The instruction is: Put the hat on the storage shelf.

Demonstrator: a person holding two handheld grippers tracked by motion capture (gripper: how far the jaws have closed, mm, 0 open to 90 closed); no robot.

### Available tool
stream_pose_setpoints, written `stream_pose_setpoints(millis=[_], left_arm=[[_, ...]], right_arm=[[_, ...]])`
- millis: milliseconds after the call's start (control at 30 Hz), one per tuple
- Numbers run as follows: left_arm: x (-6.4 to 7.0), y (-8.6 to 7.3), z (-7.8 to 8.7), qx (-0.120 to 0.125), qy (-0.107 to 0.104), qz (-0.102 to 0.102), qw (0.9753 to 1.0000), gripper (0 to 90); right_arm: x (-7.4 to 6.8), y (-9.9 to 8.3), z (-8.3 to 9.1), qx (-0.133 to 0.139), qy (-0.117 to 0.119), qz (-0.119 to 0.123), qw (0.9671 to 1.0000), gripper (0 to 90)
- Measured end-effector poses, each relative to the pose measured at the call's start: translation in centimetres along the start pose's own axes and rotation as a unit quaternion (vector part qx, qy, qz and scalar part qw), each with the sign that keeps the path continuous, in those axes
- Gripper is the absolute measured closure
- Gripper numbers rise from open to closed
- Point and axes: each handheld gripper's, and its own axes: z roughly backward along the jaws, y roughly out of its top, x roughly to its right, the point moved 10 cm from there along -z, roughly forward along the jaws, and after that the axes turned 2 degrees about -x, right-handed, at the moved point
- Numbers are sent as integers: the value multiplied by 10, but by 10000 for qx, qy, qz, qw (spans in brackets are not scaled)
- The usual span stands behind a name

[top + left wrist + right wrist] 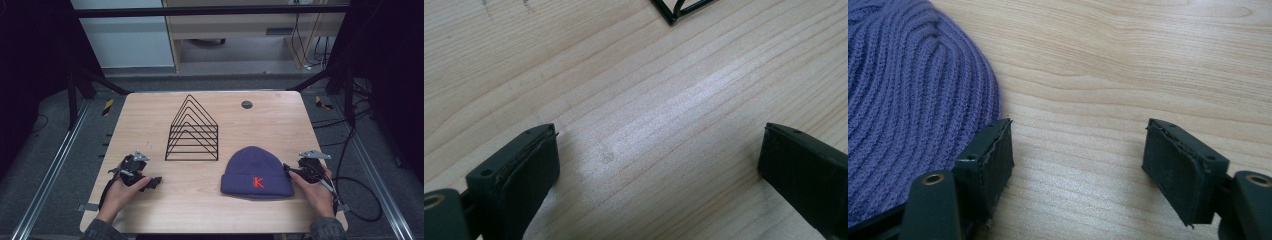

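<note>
Purple ribbed-knit beanie lying flat on the pale wood-grain table, near-right part of the top, folded cuff toward the person and rounded crown pointing away. Red letter "K" stitched on the cuff, about centered. Chunky vertical ribs very clear in the right gripper view — soft, slightly domed, edge curving down onto the wood.

Black two-jaw right gripper held low just beside the beanie's right edge, jaws spread wide with nothing between them but bare table. From its own camera, one jaw right up against the knit edge — touching or just shy of it, can't tell.

Black two-jaw left gripper down on the near-left part of the table, well apart from the beanie. Jaws wide open too, gripping nothing, just wood grain between them.

Black wire rack of nested triangular dividers standing upright mid-table, behind and left of the beanie; one corner of its base in the left gripper view. Small dark round disc set in the table further back.
</note>
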Motion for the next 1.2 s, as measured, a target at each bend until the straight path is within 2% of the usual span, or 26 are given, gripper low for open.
stream_pose_setpoints(millis=[200,467,500,733,867,933,1000,1133,1200], left_arm=[[1,-1,0,-21,6,-11,10000,9],[2,-1,-1,-53,-29,-24,10000,0],[2,-1,-1,-59,-32,-25,10000,0],[3,-2,0,-57,-19,-55,10000,0],[3,-2,0,-64,-26,-56,10000,0],[4,-2,0,-66,-31,-72,9999,0],[4,-2,0,-67,-31,-79,9999,0],[6,-1,-1,-68,-53,-56,9999,0],[6,-2,0,-68,-54,-60,9999,0]], right_arm=[[-1,0,-1,-32,-4,-8,10000,242],[1,0,1,-143,26,-32,9999,257],[2,0,2,-185,-13,-30,9998,265],[6,6,14,-6,-194,-80,9998,350],[4,12,22,125,-250,71,9996,459],[3,12,23,127,-266,78,9995,468],[0,15,26,186,-213,81,9996,506],[-6,19,29,290,-169,198,9992,526],[-11,21,29,294,-59,211,9993,522]])
